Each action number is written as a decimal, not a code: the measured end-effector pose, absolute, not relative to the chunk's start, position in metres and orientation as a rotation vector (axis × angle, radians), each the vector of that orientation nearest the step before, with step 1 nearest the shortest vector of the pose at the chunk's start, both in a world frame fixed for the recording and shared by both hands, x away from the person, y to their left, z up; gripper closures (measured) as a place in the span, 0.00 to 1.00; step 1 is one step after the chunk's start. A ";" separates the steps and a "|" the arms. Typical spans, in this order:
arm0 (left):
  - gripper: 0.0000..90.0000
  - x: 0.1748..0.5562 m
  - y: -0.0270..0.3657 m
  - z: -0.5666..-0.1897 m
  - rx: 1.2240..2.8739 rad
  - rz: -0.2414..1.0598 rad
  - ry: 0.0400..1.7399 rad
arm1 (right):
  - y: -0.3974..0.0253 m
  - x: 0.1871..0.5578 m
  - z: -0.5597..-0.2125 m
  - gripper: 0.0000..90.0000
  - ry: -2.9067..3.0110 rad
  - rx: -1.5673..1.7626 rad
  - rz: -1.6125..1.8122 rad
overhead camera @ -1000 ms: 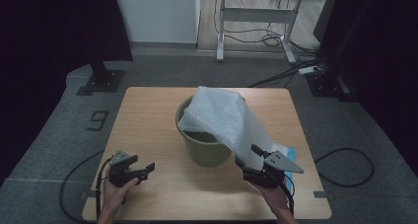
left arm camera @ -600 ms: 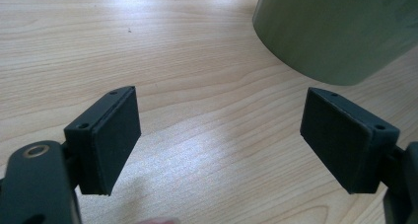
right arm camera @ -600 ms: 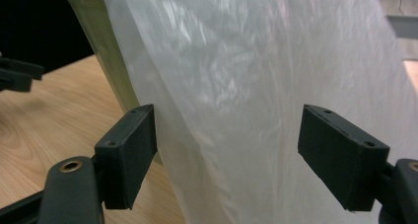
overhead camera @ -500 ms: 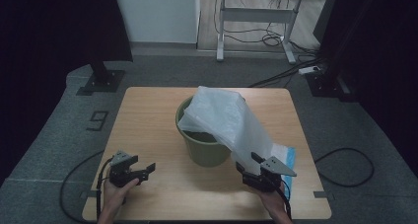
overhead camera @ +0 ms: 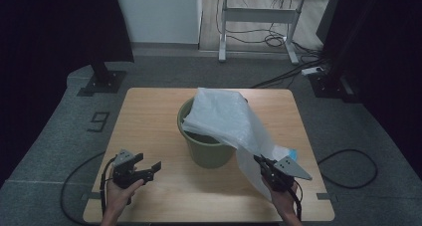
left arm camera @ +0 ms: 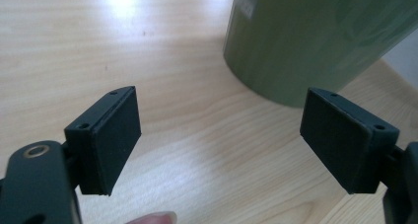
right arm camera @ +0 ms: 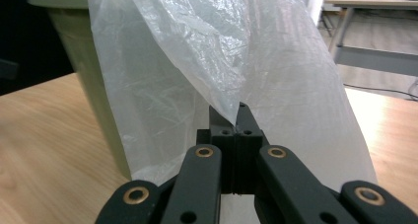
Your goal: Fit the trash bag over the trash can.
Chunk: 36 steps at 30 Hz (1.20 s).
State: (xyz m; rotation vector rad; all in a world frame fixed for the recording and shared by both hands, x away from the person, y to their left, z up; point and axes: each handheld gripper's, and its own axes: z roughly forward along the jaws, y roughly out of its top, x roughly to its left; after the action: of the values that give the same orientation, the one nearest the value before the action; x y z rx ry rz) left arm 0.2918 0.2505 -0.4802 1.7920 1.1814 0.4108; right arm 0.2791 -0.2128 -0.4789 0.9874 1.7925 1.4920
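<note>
A green bucket [overhead camera: 209, 149] stands at the middle of the wooden table [overhead camera: 149, 116]. A thin white plastic bag [overhead camera: 224, 119] is draped over its rim and hangs down its right side. My right gripper [overhead camera: 260, 162] sits near the table's front right, shut on the bag's lower edge. In the right gripper view the jaws [right arm camera: 235, 131] meet on the film of the bag [right arm camera: 222, 61], with the bucket [right arm camera: 84, 61] to the left. My left gripper [overhead camera: 153, 169] rests at the front left, open and holding nothing. In its own view the left gripper [left arm camera: 219, 135] faces the bucket's base [left arm camera: 315, 36].
Something light blue [overhead camera: 292, 154] lies on the table partly under the bag's hanging end. Past the far edge stand a desk frame with cables [overhead camera: 259, 22] and a dark stand base [overhead camera: 102, 81]. A cable loops on the floor [overhead camera: 348, 169] at the right.
My right gripper has shifted slightly toward the table's near edge, keeping hold of the bag's edge. The left gripper has stayed put.
</note>
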 end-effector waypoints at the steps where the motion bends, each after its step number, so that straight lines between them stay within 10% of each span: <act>1: 0.17 0.292 0.249 -0.477 1.786 0.417 1.176 | -0.213 0.279 -0.478 0.98 1.808 0.982 1.494; 9: 0.17 0.291 0.238 -0.469 1.792 0.434 1.135 | -0.201 0.277 -0.491 0.43 1.903 1.041 1.486; 21: 0.17 0.290 0.236 -0.467 1.796 0.426 1.121 | -0.176 0.282 -0.510 0.22 1.985 1.066 1.382; 24: 0.17 0.290 0.236 -0.466 1.797 0.425 1.118 | -0.170 0.287 -0.515 0.33 1.958 1.088 1.255; 28: 0.17 0.291 0.233 -0.465 1.802 0.423 1.113 | -0.176 0.289 -0.519 0.78 1.939 1.056 1.212; 36: 0.18 0.289 0.221 -0.455 1.808 0.425 1.076 | -0.200 0.281 -0.498 0.98 1.835 1.031 1.315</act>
State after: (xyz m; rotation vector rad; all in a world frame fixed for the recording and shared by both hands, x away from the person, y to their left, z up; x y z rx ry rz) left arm 0.2891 0.2205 -0.4549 1.8083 1.0760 0.4249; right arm 0.2807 -0.1997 -0.4981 1.0313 1.8347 1.3153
